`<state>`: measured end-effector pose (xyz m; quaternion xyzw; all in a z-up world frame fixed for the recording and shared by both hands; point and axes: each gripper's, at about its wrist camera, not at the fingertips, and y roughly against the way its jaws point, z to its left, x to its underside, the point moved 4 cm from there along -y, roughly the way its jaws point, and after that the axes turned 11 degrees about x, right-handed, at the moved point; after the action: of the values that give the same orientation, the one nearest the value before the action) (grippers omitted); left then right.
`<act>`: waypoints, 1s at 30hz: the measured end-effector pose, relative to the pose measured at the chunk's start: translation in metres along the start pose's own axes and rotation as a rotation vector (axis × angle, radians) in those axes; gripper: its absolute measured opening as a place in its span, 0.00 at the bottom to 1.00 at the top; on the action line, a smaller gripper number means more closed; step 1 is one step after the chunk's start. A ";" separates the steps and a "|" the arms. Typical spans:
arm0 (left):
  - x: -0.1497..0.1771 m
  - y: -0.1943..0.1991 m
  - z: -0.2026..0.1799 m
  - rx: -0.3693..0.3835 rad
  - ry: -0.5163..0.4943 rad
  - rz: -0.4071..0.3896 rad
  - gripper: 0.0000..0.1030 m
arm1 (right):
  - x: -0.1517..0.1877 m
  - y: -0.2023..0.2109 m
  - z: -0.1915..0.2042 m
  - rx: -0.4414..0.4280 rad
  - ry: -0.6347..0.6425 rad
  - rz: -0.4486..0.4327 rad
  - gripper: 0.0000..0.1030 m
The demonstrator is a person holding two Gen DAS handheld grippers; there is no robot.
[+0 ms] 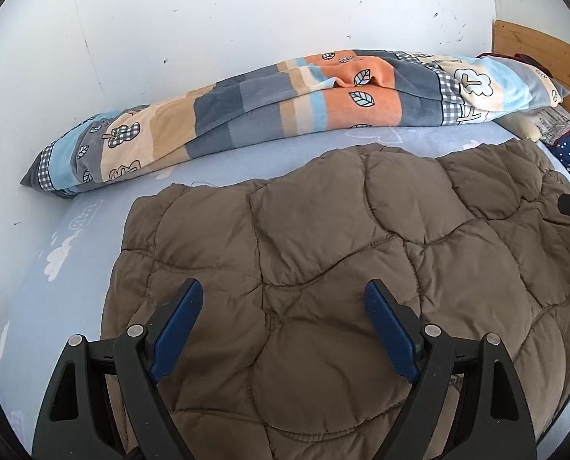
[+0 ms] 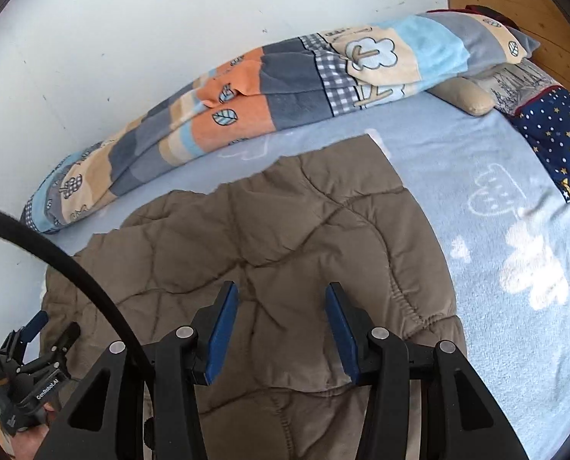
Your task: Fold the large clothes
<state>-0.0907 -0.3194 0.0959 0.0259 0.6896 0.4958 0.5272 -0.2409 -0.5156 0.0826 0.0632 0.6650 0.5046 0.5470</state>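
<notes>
Brown coat [image 1: 323, 253] is lying on the bed [image 2: 495, 199], filling mid-frame, long axis running left-right under both grippers, left gripper [image 1: 283, 329] gaping wide, right gripper [image 2: 281, 331] half-open, both holding nothing.

Brown quilted jacket [image 1: 342, 268] lying flat, folded, on light-blue bedsheet [image 1: 66, 253].

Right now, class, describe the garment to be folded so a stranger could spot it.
Start at the blue bed sheet. In its middle lies the brown quilted coat, spread flat. Unlike the patchwork blanket rolled along the wall, it is plain brown, puffy, with curved stitching.
</notes>
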 end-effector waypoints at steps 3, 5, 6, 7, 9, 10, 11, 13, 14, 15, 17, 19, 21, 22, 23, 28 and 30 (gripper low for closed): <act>0.002 -0.003 0.001 -0.013 -0.003 0.008 0.84 | 0.002 -0.005 -0.002 0.010 0.008 0.010 0.50; 0.004 -0.007 0.003 -0.017 0.000 0.021 0.84 | 0.004 -0.008 -0.002 0.013 0.009 0.019 0.50; 0.005 -0.009 0.004 -0.019 0.003 0.026 0.84 | 0.005 -0.011 -0.003 0.015 0.010 0.026 0.50; 0.006 -0.010 0.004 -0.022 0.005 0.031 0.84 | 0.006 -0.013 -0.003 0.015 0.009 0.029 0.50; 0.007 -0.012 0.005 -0.027 0.004 0.036 0.84 | 0.008 -0.020 -0.005 0.013 0.004 0.049 0.50; 0.008 -0.013 0.005 -0.029 0.003 0.039 0.84 | 0.008 -0.022 -0.006 0.011 0.000 0.054 0.49; 0.008 -0.014 0.006 -0.030 0.004 0.040 0.84 | 0.009 -0.024 -0.007 0.007 -0.006 0.059 0.49; 0.009 -0.016 0.007 -0.029 0.008 0.045 0.84 | 0.010 -0.028 -0.008 0.001 -0.011 0.071 0.49; 0.009 -0.017 0.007 -0.030 0.009 0.048 0.84 | 0.011 -0.029 -0.009 -0.001 -0.014 0.075 0.49; 0.009 -0.017 0.007 -0.031 0.010 0.049 0.84 | 0.012 -0.031 -0.009 -0.003 -0.017 0.079 0.49; 0.010 -0.019 0.007 -0.030 0.010 0.052 0.84 | 0.013 -0.033 -0.009 -0.002 -0.010 0.087 0.49; 0.010 -0.020 0.007 -0.029 0.014 0.056 0.84 | 0.014 -0.035 -0.009 0.001 -0.004 0.090 0.49; 0.011 -0.021 0.008 -0.025 0.017 0.061 0.84 | 0.014 -0.037 -0.008 0.001 -0.002 0.096 0.50; 0.012 -0.022 0.009 -0.022 0.021 0.067 0.84 | 0.015 -0.037 -0.009 -0.001 -0.002 0.099 0.50; 0.012 -0.023 0.010 -0.017 0.027 0.072 0.84 | 0.015 -0.039 -0.010 -0.005 -0.007 0.102 0.50; 0.013 -0.026 0.016 0.019 0.070 0.097 0.84 | 0.017 -0.043 -0.012 -0.016 -0.017 0.121 0.50; 0.013 -0.022 0.022 0.043 0.107 0.103 0.84 | 0.016 -0.040 -0.010 -0.007 -0.007 0.120 0.50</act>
<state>-0.0691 -0.3092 0.0721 0.0462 0.7250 0.5079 0.4629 -0.2361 -0.5310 0.0415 0.1029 0.6564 0.5383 0.5184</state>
